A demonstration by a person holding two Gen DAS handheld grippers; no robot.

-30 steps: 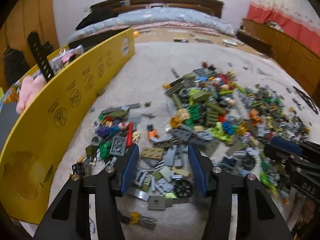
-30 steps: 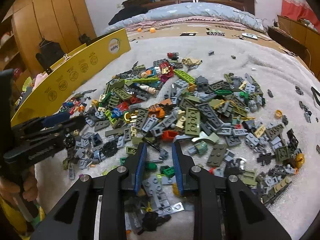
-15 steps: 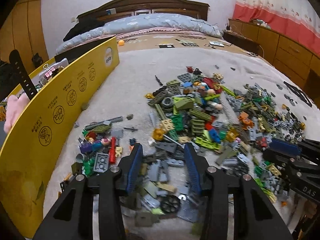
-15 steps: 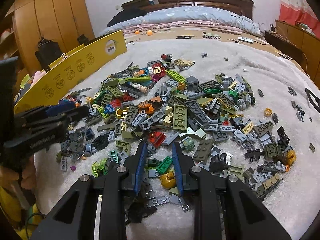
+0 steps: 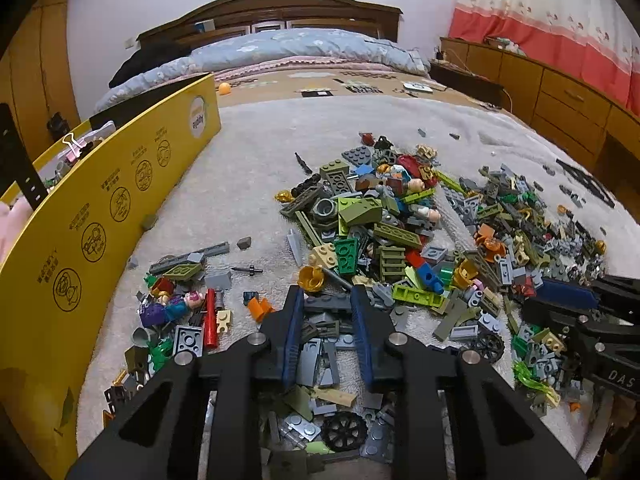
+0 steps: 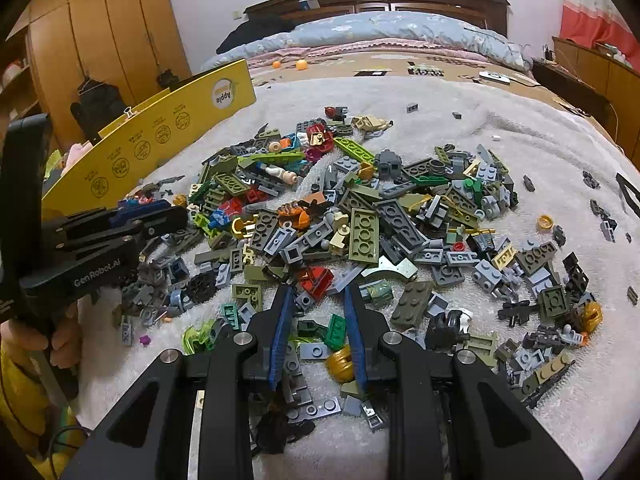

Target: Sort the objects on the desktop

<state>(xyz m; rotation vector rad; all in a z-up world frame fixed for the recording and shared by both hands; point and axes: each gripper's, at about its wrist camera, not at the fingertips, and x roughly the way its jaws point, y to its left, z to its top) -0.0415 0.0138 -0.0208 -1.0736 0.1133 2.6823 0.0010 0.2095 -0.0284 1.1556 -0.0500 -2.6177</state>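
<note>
I found the left gripper [image 5: 326, 304] closing over a dark grey plate [image 5: 325, 305] lying crosswise between its tips, at the near edge of the brick pile [image 5: 400, 232] on the blanket [image 5: 248, 168]; contact I could not confirm. The right gripper [image 6: 316, 300] hung part-open and empty above the bricks. Bricks beneath both sets of fingers were hidden, and the box [image 5: 100, 216] was cut off at left.

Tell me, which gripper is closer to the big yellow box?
Left. The left gripper, jaws closing with a dark plate between them, is on the side by the yellow box; the right gripper sits beyond it, farther from the box.
</note>
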